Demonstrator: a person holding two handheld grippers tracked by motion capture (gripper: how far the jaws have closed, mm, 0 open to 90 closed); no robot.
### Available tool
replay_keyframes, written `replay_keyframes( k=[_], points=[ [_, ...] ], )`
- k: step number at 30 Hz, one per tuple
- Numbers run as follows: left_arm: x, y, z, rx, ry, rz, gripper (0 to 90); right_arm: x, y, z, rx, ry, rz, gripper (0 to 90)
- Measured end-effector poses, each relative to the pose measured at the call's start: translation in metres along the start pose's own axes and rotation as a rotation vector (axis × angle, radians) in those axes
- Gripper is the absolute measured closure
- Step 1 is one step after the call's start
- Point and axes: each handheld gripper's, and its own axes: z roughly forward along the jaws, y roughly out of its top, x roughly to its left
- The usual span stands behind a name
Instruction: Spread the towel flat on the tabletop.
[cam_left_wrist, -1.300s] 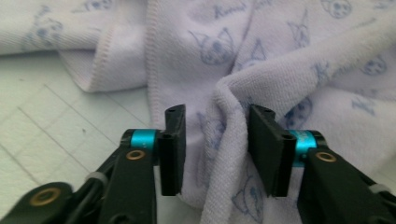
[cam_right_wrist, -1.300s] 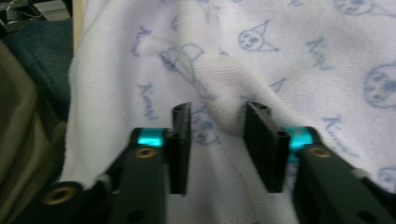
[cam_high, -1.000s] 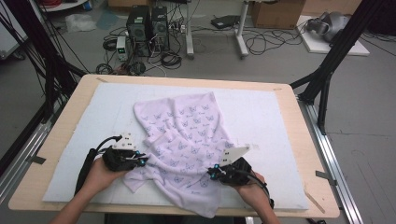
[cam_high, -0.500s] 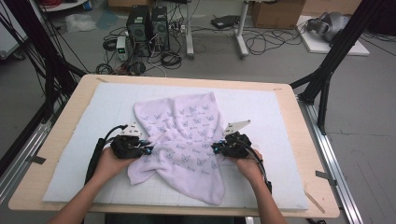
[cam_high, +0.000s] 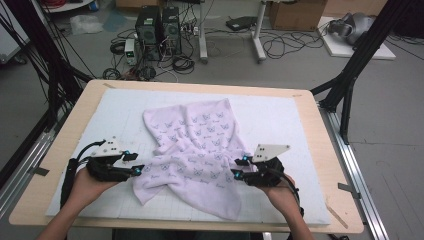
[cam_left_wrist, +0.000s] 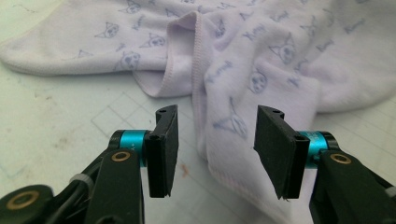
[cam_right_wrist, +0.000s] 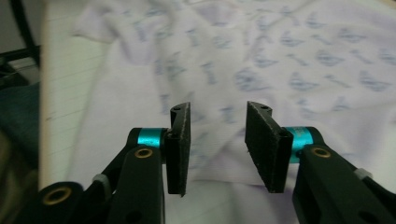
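We've got the towel (cam_high: 192, 150) lying crumpled on the white mat (cam_high: 280, 117), roughly centre, slightly toward the near side. It's pale lilac with a small printed cat-face pattern. One corner trails toward the near edge of the mat, between our two hands.

Left gripper (cam_high: 136, 170) sits at the towel's left edge, near side. Its jaws have just been opening and now stand apart; in the left gripper view (cam_left_wrist: 212, 144) a folded hem of the towel (cam_left_wrist: 243, 93) lies on the mat between and just beyond the pads, not pinched.

Right gripper (cam_high: 234, 170) is at the towel's right edge, level with the left one. Its jaws have also just been opening and stand moderately apart; the right gripper view (cam_right_wrist: 217, 144) is blurred, with the cloth (cam_right_wrist: 280, 65) spread beneath and beyond the pads, nothing clamped.

The mat sits on a wooden table (cam_high: 320, 165). Nothing on the mat blocks either gripper.

Far side, on the floor: two computer towers (cam_high: 159, 27), loose cables (cam_high: 280, 45), a cardboard box (cam_high: 295, 12). Black frame struts (cam_high: 350, 75) stand to the right of the table, well clear of the work.
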Motion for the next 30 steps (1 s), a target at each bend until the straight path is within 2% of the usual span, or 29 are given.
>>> replay_keyframes(
  k=[2, 4, 6, 9, 11, 13, 14, 15, 17, 20, 22, 28, 30],
  points=[
    [-0.005, -0.005, -0.003, 0.002, -0.029, 0.009, 53.6, 0.011, -0.004, 0.004, 0.010, 0.033, -0.024, 58.2],
    [-0.010, -0.010, 0.000, 0.023, -0.061, 0.028, 58.0, 0.019, -0.009, 0.011, 0.033, 0.055, -0.054, 57.5],
    [-0.014, -0.014, 0.010, 0.051, -0.084, 0.042, 60.2, 0.023, -0.013, 0.020, 0.048, 0.080, -0.055, 56.9],
    [-0.019, -0.019, 0.029, 0.102, -0.107, 0.047, 58.2, 0.024, -0.018, 0.035, 0.080, 0.103, -0.046, 56.0],
    [-0.022, -0.022, 0.041, 0.137, -0.116, 0.062, 56.1, 0.023, -0.020, 0.045, 0.127, 0.097, -0.063, 56.6],
    [-0.021, -0.023, 0.045, 0.116, -0.142, 0.047, 59.7, 0.023, -0.023, 0.052, 0.160, 0.094, -0.074, 61.6],
    [-0.021, -0.023, 0.046, 0.112, -0.162, 0.037, 66.9, 0.024, -0.025, 0.053, 0.145, 0.092, -0.078, 67.2],
    [-0.021, -0.023, 0.046, 0.113, -0.181, 0.044, 74.4, 0.023, -0.025, 0.053, 0.142, 0.103, -0.071, 71.9],
    [-0.025, -0.022, 0.045, 0.116, -0.171, 0.058, 82.1, 0.022, -0.025, 0.051, 0.144, 0.125, -0.061, 82.6],
    [-0.027, -0.020, 0.039, 0.124, -0.159, 0.081, 84.0, 0.023, -0.025, 0.048, 0.151, 0.148, -0.068, 85.7],
    [-0.029, -0.019, 0.030, 0.106, -0.163, 0.078, 84.4, 0.026, -0.025, 0.041, 0.138, 0.164, -0.061, 85.8],
    [-0.044, -0.015, -0.014, 0.049, -0.168, 0.096, 84.5, 0.043, -0.025, -0.005, 0.054, 0.163, -0.063, 85.8],
    [-0.053, -0.013, -0.026, 0.030, -0.189, 0.114, 84.4, 0.051, -0.025, -0.020, 0.019, 0.194, -0.060, 85.8]
  ],
)
